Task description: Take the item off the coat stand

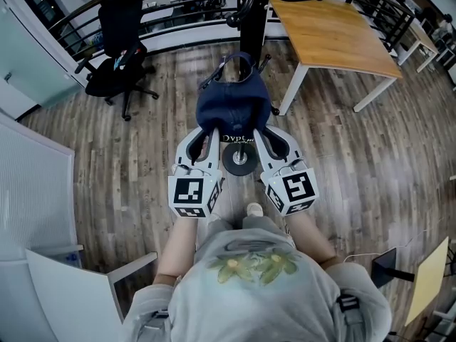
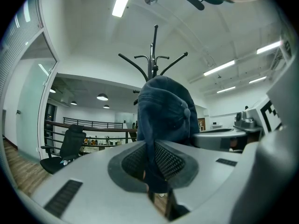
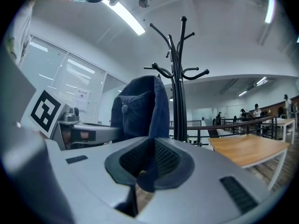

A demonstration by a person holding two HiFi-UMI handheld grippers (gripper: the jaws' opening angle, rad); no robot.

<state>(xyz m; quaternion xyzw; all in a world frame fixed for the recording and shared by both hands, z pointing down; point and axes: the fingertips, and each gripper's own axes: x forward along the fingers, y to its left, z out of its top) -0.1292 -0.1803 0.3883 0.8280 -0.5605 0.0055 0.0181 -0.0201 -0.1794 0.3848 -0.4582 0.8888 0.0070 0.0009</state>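
The dark blue cap (image 1: 234, 102) is held up between the 2 claws. The left claw (image 2: 152, 169) and the right claw (image 3: 145, 164) are each clamped on its fabric. It sits just before the coat stand (image 3: 179, 78), below the hooks.

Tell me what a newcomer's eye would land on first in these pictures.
The dark blue cap draws the eye first, at the middle of the head view, with the left claw and the right claw each shut on its cloth. Just behind it rises the black coat stand, the hooks that show bare. A wooden table stands to the right and a black office chair to the upper left.
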